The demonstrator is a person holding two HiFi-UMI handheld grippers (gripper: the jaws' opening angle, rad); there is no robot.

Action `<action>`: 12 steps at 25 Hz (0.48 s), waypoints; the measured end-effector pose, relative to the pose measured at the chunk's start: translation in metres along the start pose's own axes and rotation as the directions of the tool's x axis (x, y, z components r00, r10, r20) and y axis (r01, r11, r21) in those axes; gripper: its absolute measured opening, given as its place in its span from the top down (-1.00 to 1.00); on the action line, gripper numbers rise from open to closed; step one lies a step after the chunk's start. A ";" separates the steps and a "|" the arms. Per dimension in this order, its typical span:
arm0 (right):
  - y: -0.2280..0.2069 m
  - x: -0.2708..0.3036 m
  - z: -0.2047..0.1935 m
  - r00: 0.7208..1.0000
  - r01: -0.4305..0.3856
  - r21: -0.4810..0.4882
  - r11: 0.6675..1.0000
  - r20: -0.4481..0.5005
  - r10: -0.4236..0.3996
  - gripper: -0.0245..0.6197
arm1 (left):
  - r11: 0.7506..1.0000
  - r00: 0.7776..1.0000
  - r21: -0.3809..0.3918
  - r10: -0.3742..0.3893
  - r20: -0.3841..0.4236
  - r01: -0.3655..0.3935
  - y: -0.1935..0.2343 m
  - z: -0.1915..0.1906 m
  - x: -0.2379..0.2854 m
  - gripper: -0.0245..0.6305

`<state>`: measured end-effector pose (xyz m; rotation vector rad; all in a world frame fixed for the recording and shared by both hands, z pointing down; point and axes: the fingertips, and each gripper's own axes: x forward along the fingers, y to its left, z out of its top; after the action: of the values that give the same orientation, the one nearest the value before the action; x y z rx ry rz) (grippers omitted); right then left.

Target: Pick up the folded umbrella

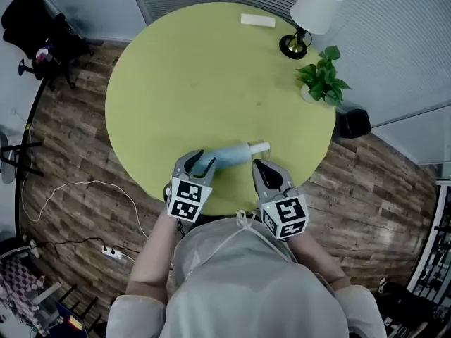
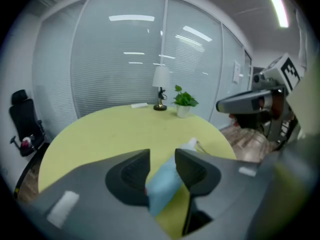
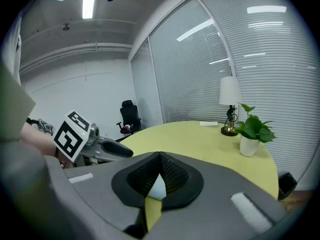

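Observation:
The folded umbrella (image 1: pixel 229 156) is light blue with a white handle end (image 1: pixel 259 147). It lies across the near part of the round yellow-green table (image 1: pixel 211 76). My left gripper (image 1: pixel 202 163) sits at the umbrella's left end with its jaws apart. In the left gripper view the blue umbrella (image 2: pixel 165 184) runs through the gap of that gripper (image 2: pixel 162 159), and I see no firm squeeze. My right gripper (image 1: pixel 262 167) hovers just in front of the handle end. Its jaws (image 3: pixel 159 161) are shut with nothing between them, and a bit of white shows below them.
A white-shaded lamp (image 1: pixel 313 13), a small potted plant (image 1: pixel 323 79) and a flat white box (image 1: pixel 257 20) stand at the table's far side. On the wooden floor are a black bin (image 1: pixel 352 123), a black office chair (image 1: pixel 42 41) and a power strip with cables (image 1: pixel 111 252).

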<state>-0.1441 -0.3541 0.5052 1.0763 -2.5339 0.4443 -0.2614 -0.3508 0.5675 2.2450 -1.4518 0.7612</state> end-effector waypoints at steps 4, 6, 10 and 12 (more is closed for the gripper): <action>-0.002 0.004 0.001 0.999 0.021 0.003 1.000 0.027 -0.021 0.92 | 0.973 0.980 0.170 -0.132 -0.147 0.156 -0.013 -0.019 0.032 0.04; -0.006 0.003 -0.002 0.999 0.045 -0.005 0.999 0.028 -0.045 0.92 | 0.948 0.963 0.231 -0.174 -0.206 0.220 -0.020 -0.028 0.044 -0.14; -0.018 -0.003 -0.012 0.992 0.123 -0.006 0.992 0.025 -0.123 0.92 | 0.895 0.917 0.297 -0.234 -0.323 0.333 -0.037 -0.049 0.062 -0.36; -0.022 -0.006 -0.017 0.990 0.141 0.012 0.990 0.015 -0.141 0.92 | 0.868 0.887 0.318 -0.246 -0.390 0.380 -0.043 -0.060 0.072 -0.37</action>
<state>-0.1209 -0.3579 0.5206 1.2575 -2.4511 0.4130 -0.2131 -0.3511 0.6591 2.3873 -0.7891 1.3343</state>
